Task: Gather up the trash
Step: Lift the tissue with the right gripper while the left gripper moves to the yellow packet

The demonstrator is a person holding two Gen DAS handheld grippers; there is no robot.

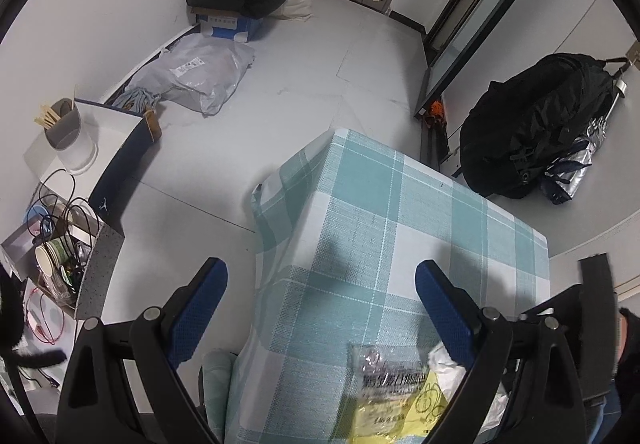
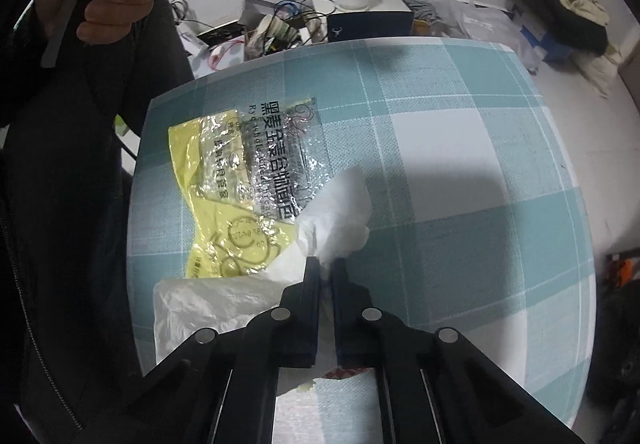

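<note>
Right tongs (image 2: 326,264): pinching the crumpled tissue (image 2: 340,215) on the counter (image 2: 460,163).
Left tongs (image 1: 320,284): hanging spread above the counter, gripping nothing.
Wrapper (image 2: 248,171): lying beside the tissue.

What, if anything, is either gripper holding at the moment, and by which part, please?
The right gripper pinches the crumpled white tissue by its near lower edge. The left gripper is open, holding nothing.

Woven matt tablecloth (image 2: 460,163), glossy crinkly plastic wrapper (image 2: 256,163), soft white tissue (image 2: 340,219)
</note>
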